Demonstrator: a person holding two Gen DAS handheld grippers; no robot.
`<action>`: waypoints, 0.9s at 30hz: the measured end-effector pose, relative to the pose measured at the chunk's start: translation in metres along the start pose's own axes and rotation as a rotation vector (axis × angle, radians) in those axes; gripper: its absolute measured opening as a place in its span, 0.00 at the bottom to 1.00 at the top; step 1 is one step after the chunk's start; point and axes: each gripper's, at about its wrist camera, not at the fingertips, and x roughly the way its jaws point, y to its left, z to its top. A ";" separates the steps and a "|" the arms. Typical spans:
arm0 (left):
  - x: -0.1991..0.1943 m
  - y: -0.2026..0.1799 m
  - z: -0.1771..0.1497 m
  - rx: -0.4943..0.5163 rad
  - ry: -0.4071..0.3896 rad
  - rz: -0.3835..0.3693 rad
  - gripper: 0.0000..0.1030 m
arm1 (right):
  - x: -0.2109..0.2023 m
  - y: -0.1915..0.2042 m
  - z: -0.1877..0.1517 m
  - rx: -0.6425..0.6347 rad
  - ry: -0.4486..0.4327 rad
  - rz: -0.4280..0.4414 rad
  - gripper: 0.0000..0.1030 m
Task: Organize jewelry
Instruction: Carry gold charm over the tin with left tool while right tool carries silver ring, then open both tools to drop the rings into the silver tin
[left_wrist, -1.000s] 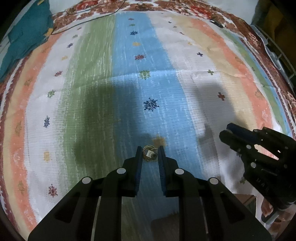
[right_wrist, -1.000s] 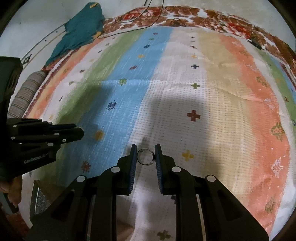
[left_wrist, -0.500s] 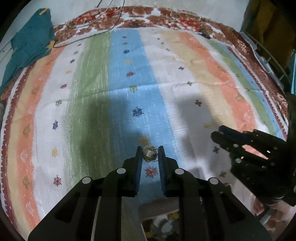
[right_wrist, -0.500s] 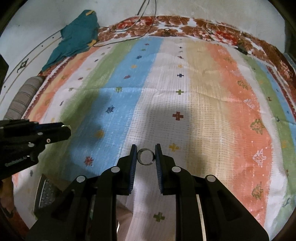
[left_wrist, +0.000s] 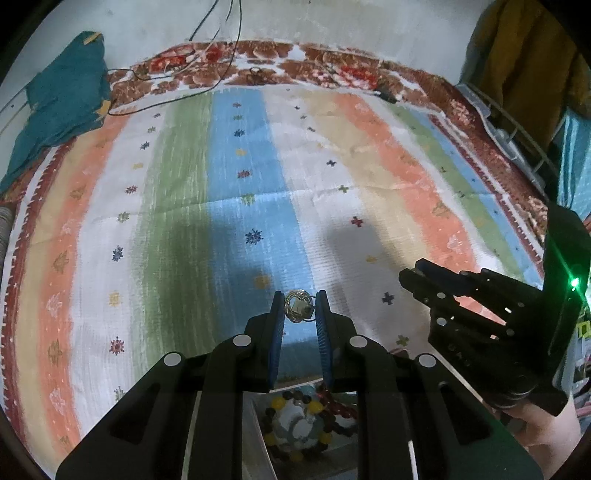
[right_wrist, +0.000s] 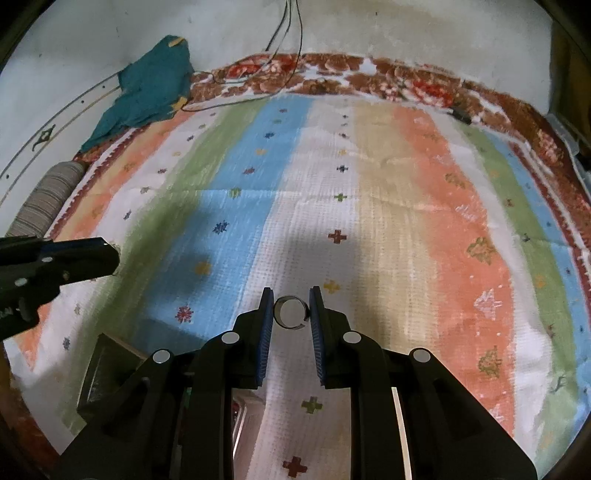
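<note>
Two grippers are seen above a striped bedspread (left_wrist: 177, 192), each clamped on a small piece of jewelry. Far left, a teal cloth (left_wrist: 59, 107) is bunched at the bedspread's edge, with thin cables (left_wrist: 173, 98) trailing across the floral border beside it; a rolled striped item (right_wrist: 48, 195) is visible at the left edge in the right wrist view. Left gripper (left_wrist: 299, 306): jaws nearly closed, blue pads pressed on either side of a wire-wrapped ring (left_wrist: 298, 305), which is held clear of the fabric, over the blue stripe. Below that gripper, at the bottom of the left wrist view, a container of beaded jewelry (left_wrist: 306, 421) is partly seen, with yellow, dark and red beads; its outline is mostly hidden by the fingers. In the right wrist view a dark box corner (right_wrist: 107, 373) is seen at lower left, contents not readable. Right gripper (right_wrist: 291, 312): jaws narrowly apart, closed on a plain silver ring (right_wrist: 290, 312) with a gap in its band, held edge-to-edge between the pads, over the white stripe. Each gripper is also caught in the other's view: the right one (left_wrist: 410, 277) at the right of the left wrist view, with part of a hand (left_wrist: 539, 432) under its body and a green light lit; the left one (right_wrist: 110, 254) at the left of the right wrist view. The two are held apart, not touching.
</note>
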 end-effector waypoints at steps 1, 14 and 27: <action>-0.004 0.000 -0.001 0.000 -0.008 -0.004 0.16 | -0.005 0.002 0.000 -0.009 -0.015 -0.006 0.20; -0.057 -0.010 -0.029 0.018 -0.109 -0.065 0.16 | -0.052 0.020 -0.014 -0.022 -0.100 0.029 0.20; -0.075 -0.022 -0.052 0.074 -0.153 -0.011 0.16 | -0.072 0.040 -0.034 -0.068 -0.112 0.064 0.20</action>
